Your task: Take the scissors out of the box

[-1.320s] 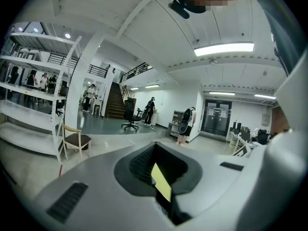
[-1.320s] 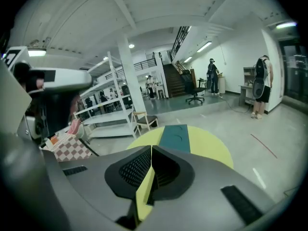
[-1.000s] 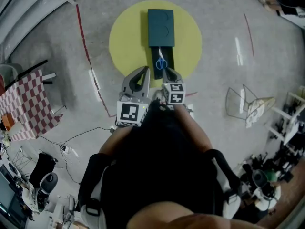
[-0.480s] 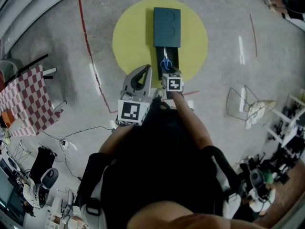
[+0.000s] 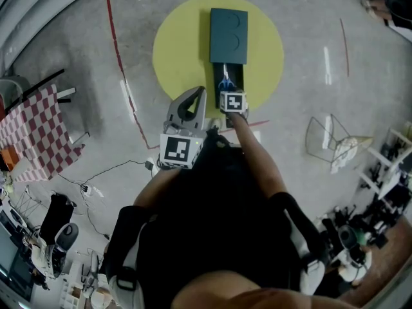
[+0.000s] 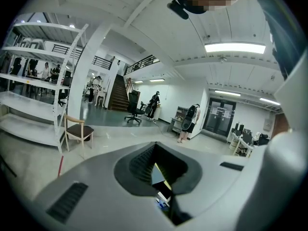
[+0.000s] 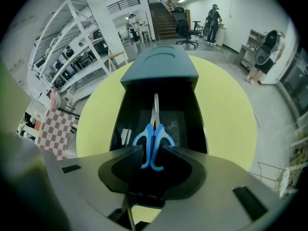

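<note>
Your right gripper [image 5: 226, 90] has come down since the earlier frame, from above the near edge of the yellow mat [image 5: 180, 44] into the box's pulled-out tray. Its jaws have just been opening and now stand wide, with the pads pressing on nothing. The scissors [image 7: 154, 137] lie flat in that tray [image 7: 185, 124] of the teal box [image 5: 228, 36]. Their long axis runs straight ahead of you, blades toward the box body and blue handles nearest, between the spread jaws but not yet pinched. Your left gripper [image 5: 192, 95] hangs beside, jaws together and empty, farther from the scissors.
</note>
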The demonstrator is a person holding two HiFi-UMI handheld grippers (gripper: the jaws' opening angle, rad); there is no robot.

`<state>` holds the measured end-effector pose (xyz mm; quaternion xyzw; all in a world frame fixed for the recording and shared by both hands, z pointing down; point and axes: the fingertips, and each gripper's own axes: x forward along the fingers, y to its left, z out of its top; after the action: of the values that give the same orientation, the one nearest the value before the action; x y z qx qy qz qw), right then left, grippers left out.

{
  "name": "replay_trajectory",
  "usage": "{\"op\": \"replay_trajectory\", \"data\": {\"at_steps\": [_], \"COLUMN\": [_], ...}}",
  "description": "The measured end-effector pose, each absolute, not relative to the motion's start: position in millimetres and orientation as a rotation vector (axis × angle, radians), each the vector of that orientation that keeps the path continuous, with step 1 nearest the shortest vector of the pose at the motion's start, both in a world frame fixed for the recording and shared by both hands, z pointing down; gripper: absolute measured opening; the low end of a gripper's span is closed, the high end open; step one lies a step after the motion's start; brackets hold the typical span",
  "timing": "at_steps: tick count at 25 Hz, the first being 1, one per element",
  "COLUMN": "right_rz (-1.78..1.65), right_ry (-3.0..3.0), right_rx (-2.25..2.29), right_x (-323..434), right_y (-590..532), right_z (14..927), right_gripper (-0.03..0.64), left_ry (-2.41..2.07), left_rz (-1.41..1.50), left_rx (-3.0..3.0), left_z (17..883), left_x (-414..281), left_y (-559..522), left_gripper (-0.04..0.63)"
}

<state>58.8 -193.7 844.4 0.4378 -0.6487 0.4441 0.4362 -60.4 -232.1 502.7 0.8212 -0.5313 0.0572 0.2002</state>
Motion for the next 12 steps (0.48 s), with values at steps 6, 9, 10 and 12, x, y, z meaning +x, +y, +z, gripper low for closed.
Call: {"op": "replay_trajectory", "data": {"at_steps": [6, 9, 10, 12], "right_rz": [1.165, 1.094, 1.102, 1.169], "right_ry": [-1.582, -1.481, -1.491, -1.525], "right_rx": [1.041, 1.064, 1.065, 1.044], "right_x": [50, 68, 64, 48], "right_y": [-193, -195, -197, -195], "right_z": [847, 851, 852, 853], "right_gripper": [0.110, 0.110, 0.110, 0.109], "left_ry": [-1.490, -1.490, -1.490, -1.489], "left_rz": [0.169, 0.166, 0.166, 0.164], "left_rx": [2.281, 2.277, 2.276, 2.275], "left_z": [505, 508, 509, 510], "left_x": [-64, -66, -67, -68], "left_y": [-233, -236, -236, -237], "left_gripper": [-0.003, -0.003, -0.003, -0.003]}}
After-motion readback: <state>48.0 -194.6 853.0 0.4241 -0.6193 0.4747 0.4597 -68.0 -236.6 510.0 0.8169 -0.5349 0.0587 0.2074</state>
